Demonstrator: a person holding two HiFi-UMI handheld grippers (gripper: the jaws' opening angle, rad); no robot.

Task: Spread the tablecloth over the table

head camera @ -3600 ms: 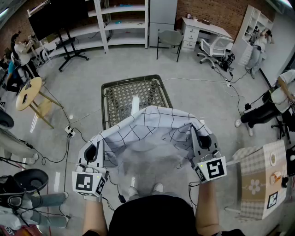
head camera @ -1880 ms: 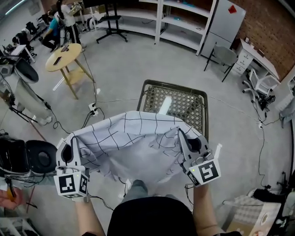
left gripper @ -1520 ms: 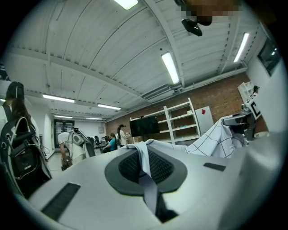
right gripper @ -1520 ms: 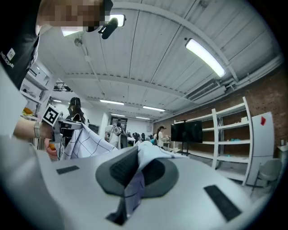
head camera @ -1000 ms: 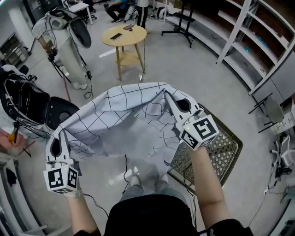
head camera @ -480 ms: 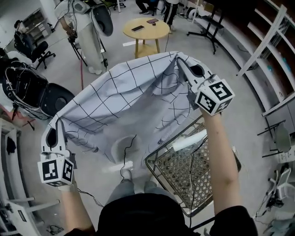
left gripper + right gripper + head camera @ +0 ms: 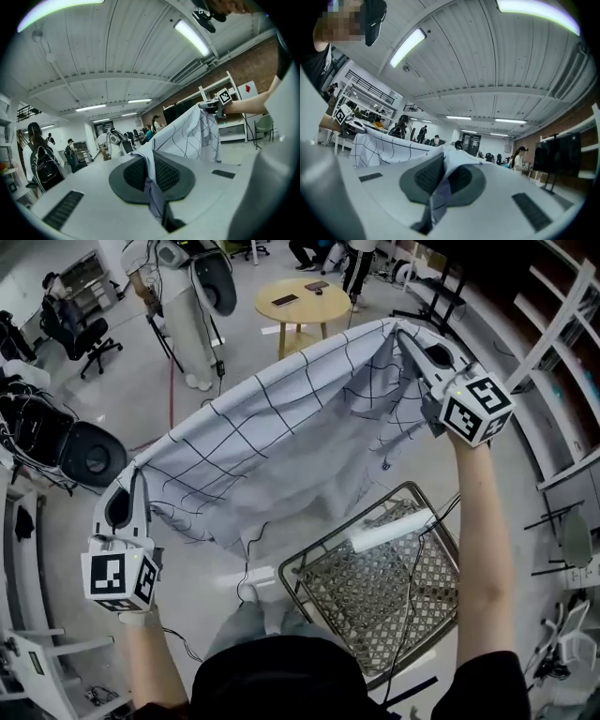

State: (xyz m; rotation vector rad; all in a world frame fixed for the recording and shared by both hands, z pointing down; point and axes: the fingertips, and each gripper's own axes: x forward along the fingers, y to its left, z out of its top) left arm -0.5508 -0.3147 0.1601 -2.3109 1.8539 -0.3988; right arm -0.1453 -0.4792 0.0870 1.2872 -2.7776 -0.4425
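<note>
While the person stands on the grey concrete floor [image 7: 216,549], a pale grey fabric tablecloth with thin black grid lines [image 7: 281,442] hangs in the air, stretched between the two tools. It sags in the middle, and its lower edge droops toward the person's feet.

At the lower left of the head view, the left tongs [image 7: 134,474] are pressed together on one corner of the tablecloth [image 7: 187,131]. The left gripper view shows the fabric pinched flat between the dark ribbed pads [image 7: 136,173] of the left tongs [image 7: 150,164], with a short tail of cloth poking out behind the grip.

On an outstretched arm at the upper right of the head view, the right tongs [image 7: 405,332] pinch the opposite corner. In the right gripper view the right tongs [image 7: 443,176] are clamped on a fold of the tablecloth [image 7: 384,140], which runs off to the left.

Below and to the right of the hanging cloth stands a rectangular, dark-framed metal-mesh surface [image 7: 375,592], probably the table meant for it, with a white tube-shaped object [image 7: 389,532] lying across it. The tablecloth does not cover it. Whether the hem brushes its far corner I cannot tell.

Beyond the cloth stands a round pale-wood surface on legs [image 7: 303,304].
</note>
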